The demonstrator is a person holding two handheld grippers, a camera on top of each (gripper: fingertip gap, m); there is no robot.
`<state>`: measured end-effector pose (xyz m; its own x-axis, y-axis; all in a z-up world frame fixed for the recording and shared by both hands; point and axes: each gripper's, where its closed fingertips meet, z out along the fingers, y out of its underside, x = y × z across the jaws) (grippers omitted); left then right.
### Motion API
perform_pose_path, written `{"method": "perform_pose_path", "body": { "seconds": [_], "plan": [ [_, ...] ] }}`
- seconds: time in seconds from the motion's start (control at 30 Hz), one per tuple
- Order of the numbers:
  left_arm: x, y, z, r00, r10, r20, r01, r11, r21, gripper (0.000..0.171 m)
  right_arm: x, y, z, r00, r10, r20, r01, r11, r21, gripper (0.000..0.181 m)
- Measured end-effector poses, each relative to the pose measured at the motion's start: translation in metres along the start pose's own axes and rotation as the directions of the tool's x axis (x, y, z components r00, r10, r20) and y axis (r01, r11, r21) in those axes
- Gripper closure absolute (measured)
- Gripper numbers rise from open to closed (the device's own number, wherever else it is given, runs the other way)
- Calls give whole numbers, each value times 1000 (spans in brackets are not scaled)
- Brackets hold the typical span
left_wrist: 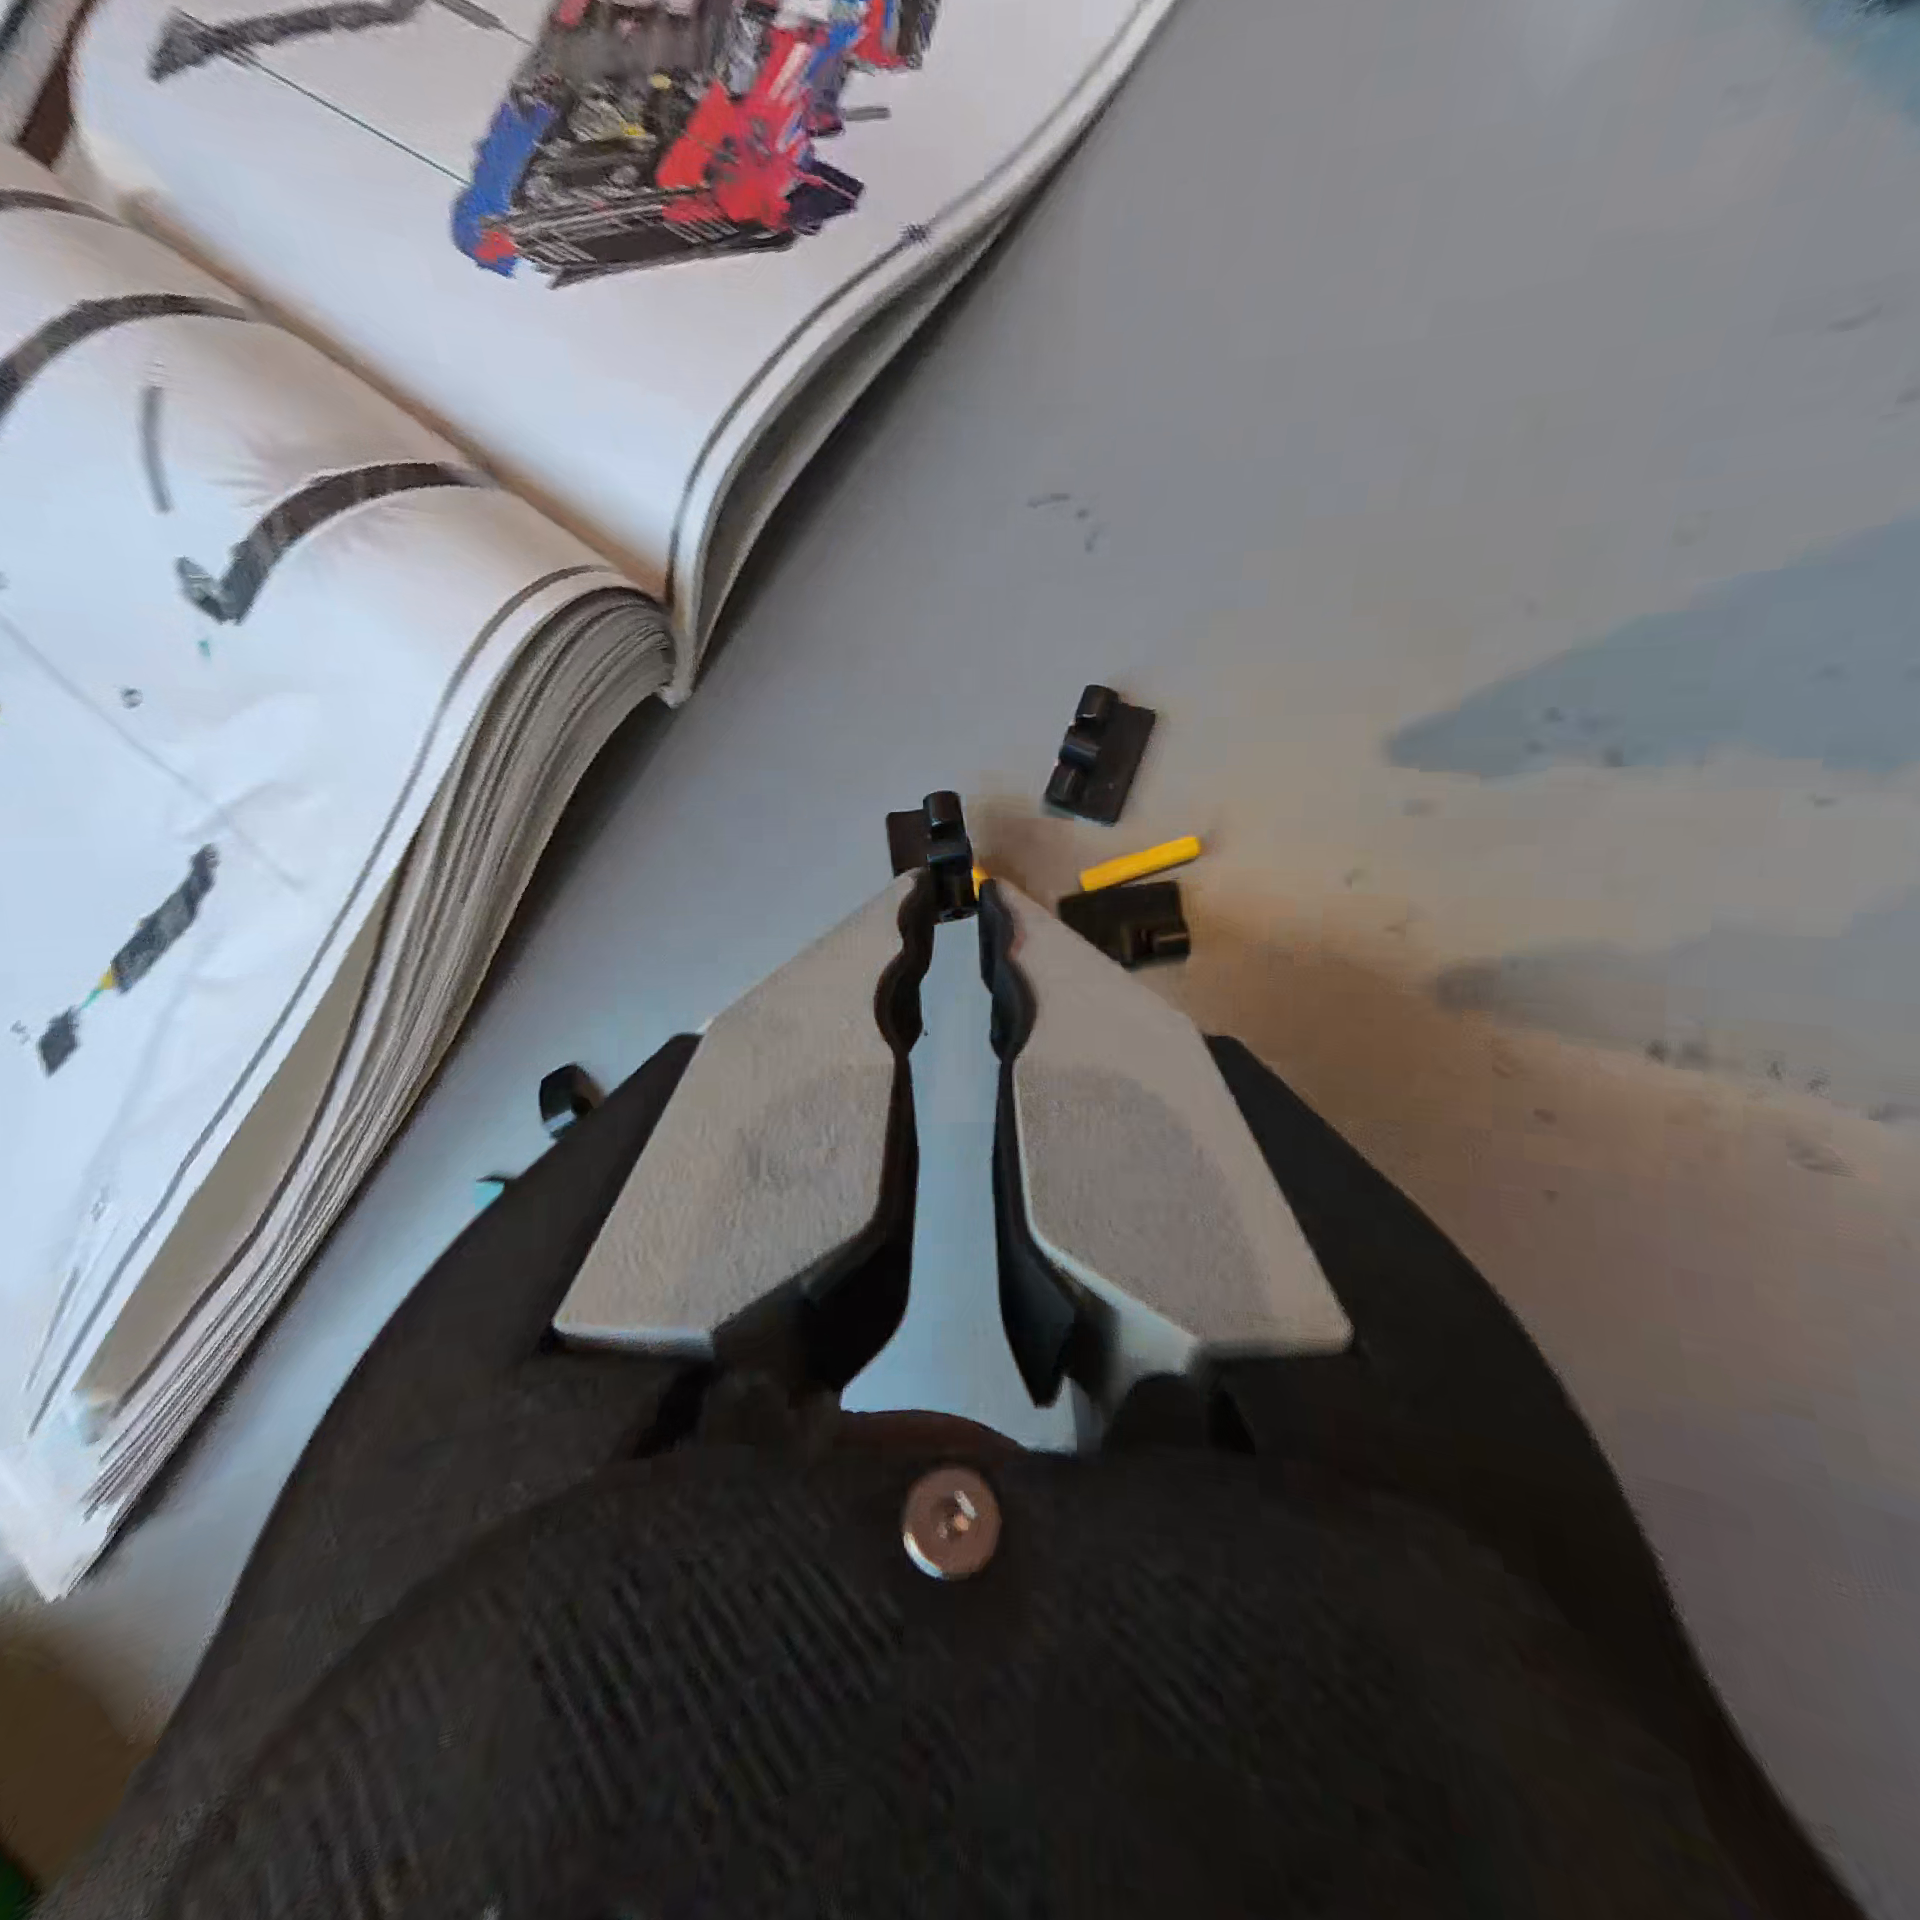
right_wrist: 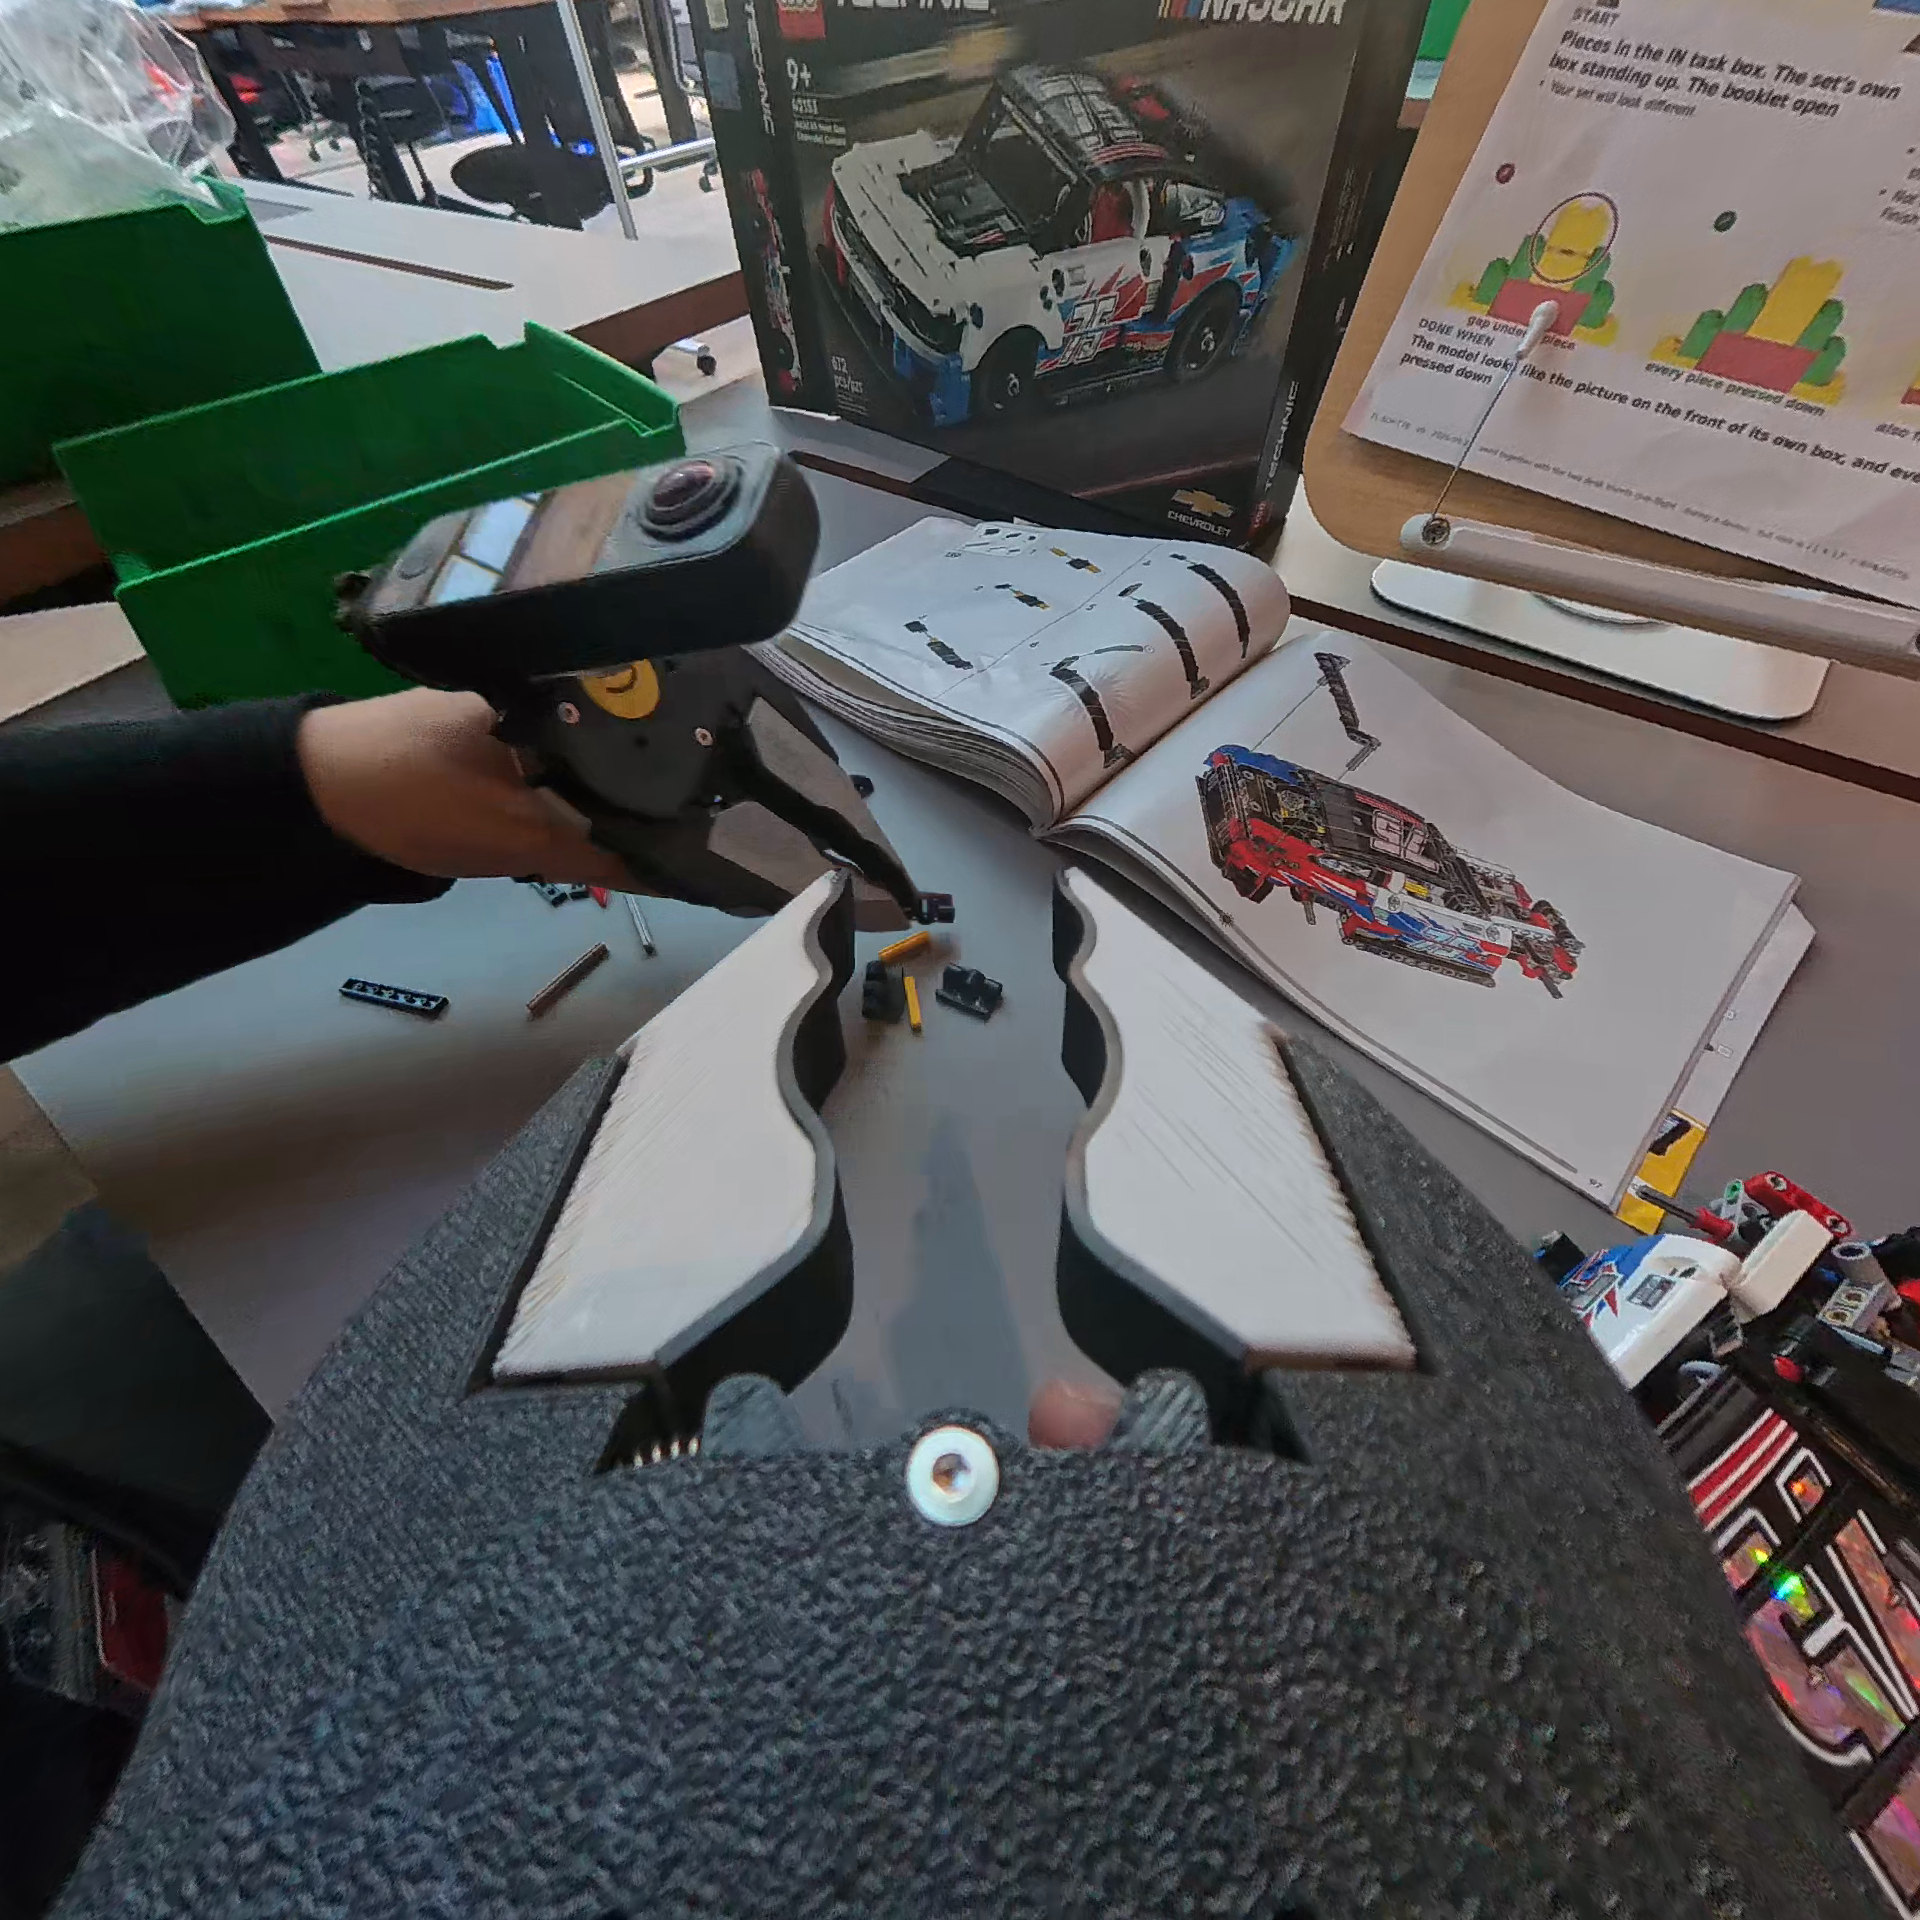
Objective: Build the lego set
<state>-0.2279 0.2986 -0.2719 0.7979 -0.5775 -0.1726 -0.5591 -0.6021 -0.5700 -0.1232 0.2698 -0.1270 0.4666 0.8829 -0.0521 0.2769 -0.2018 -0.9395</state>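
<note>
**Inspector:** Nearest first. What has the left claw got?

**Assistant:** A small black clip piece, pinched at the very tips. The jaws are nearly closed on it. It sits just off the grey surface, on the near side of the open instruction booklet.

**Inspector:** And the right claw?

**Assistant:** Spread wide and holding nothing. It hovers over the loose parts that lie in front of the booklet.

**Inspector:** List those parts.

**Assistant:** Two more black clip pieces and a short yellow axle, close together just beyond the held piece. A second yellow axle shows in the right wrist view. Left of the booklet lie a black holed beam and a brown rod, well apart from the cluster.

**Inspector:** Where does the model stand?

**Assistant:** The part-built car sits right of the booklet, at the frame edge. The set's box stands behind the booklet, the green bin to its left.

**Inspector:** Advice for the step?

**Assistant:** In my judgement the clip is to take a yellow axle. The grip is shallow, so the piece may twist. Hold the left claw steady, take the axle mid-length with the right, line it up with the clip's hole, and press straight along the axis.
</note>
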Motion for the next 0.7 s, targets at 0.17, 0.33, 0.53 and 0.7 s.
{"method": "perform_pose_path", "body": {
  "seconds": [0.17, 0.33, 0.53, 0.7],
  "plan": [
    [10, -3, 3, 996, -27, -82, 28, 1000, 4, 156, 6, 8, -3, 1000, 0, -19, -1, 1000, -17, 144],
    [-3, -9, -16, 989, -102, -104, 111, 990, 84, 149, 3, 20, 4, 1000, 23, -6, -23, 999, -44, 144],
    [-19, -16, -55, 965, -230, -124, 259, 907, 331, 147, -27, 38, 37, 998, 17, 61, -14, 999, -37, 137],
    [-25, 1, -67, 981, -188, -46, 189, 872, 451, 139, -30, 45, 77, 999, -53, 11, 52, 998, 20, 133]
  ]
}}
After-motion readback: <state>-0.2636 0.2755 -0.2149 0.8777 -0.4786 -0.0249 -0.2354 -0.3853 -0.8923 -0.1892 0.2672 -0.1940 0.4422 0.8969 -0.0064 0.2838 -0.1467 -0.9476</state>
